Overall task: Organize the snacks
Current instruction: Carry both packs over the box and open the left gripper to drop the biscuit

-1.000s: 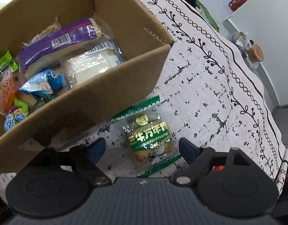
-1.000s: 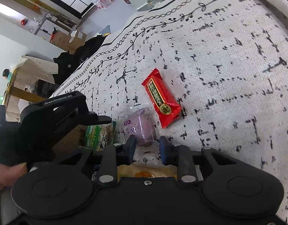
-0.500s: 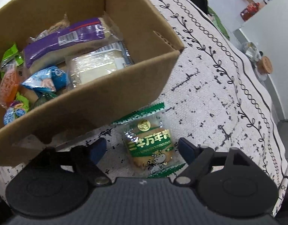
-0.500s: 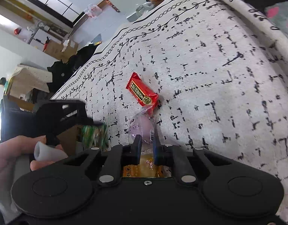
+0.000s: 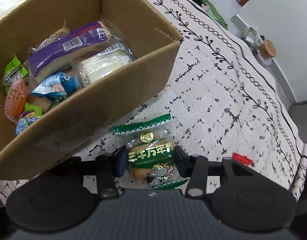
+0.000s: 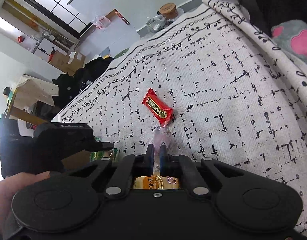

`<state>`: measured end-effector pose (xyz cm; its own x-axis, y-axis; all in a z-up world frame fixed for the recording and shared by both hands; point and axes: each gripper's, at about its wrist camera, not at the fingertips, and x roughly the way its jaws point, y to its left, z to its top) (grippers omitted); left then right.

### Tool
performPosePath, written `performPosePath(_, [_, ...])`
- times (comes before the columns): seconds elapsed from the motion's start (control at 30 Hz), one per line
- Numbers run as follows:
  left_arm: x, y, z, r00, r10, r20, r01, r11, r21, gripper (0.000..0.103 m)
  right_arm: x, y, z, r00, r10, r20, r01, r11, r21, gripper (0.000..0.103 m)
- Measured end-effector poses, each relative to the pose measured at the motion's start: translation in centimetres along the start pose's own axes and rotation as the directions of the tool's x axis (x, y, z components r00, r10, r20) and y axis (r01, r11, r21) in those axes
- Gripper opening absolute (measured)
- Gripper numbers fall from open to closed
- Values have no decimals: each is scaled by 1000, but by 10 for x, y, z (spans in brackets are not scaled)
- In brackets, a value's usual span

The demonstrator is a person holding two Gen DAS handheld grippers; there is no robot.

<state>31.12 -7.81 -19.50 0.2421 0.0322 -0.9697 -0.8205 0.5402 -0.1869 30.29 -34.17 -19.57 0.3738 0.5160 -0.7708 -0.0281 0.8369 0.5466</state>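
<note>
In the left wrist view, the left gripper [image 5: 150, 161] is pointed steeply down at a green-wrapped pastry packet [image 5: 151, 154] that lies on the patterned tablecloth [image 5: 223, 92], just in front of the near wall of a cardboard box [image 5: 105, 108]. The jaws are closing with the packet between them; the blue pad on one side and the black pad on the other are seen right at the packet's edges, though a firm press cannot be confirmed. Inside the box, a purple-wrapped bar [image 5: 67, 48], a clear pack of white cake [image 5: 102, 66], a blue packet [image 5: 55, 86], an orange packet [image 5: 14, 98] and a green packet [image 5: 12, 70] are piled together. A red corner of wrapper [image 5: 242, 158] is glimpsed on the cloth beside the gripper's right finger. A cork-lidded jar [image 5: 269, 49] stands beyond the far edge of the cloth.

In the right wrist view, the right gripper [image 6: 156, 156] is pressed together on the clear edge of a pale purple snack packet [image 6: 161, 137], which is held off the cloth. A red candy packet [image 6: 157, 106] lies on the tablecloth just beyond it, apart from the pinched packet. A yellow-labelled snack [image 6: 156, 182] is partly seen under the gripper body. To the left, the other gripper's black body [image 6: 59, 140] is visible, with a bare hand [image 6: 5, 192] below it and a strip of green wrapper at its tip.
</note>
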Motion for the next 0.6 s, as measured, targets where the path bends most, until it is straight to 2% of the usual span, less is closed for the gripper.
performPosePath(0.33, [-37,7,-6,996,-84,14,82,993,85,47,-28,14,0,998,7,70,-7,1000,10,3])
performPosePath(0.6, [-69,14,-3,987,-157,15,150,964,220,47,-40,46,-4,994,43,102,-39,999,-35,3])
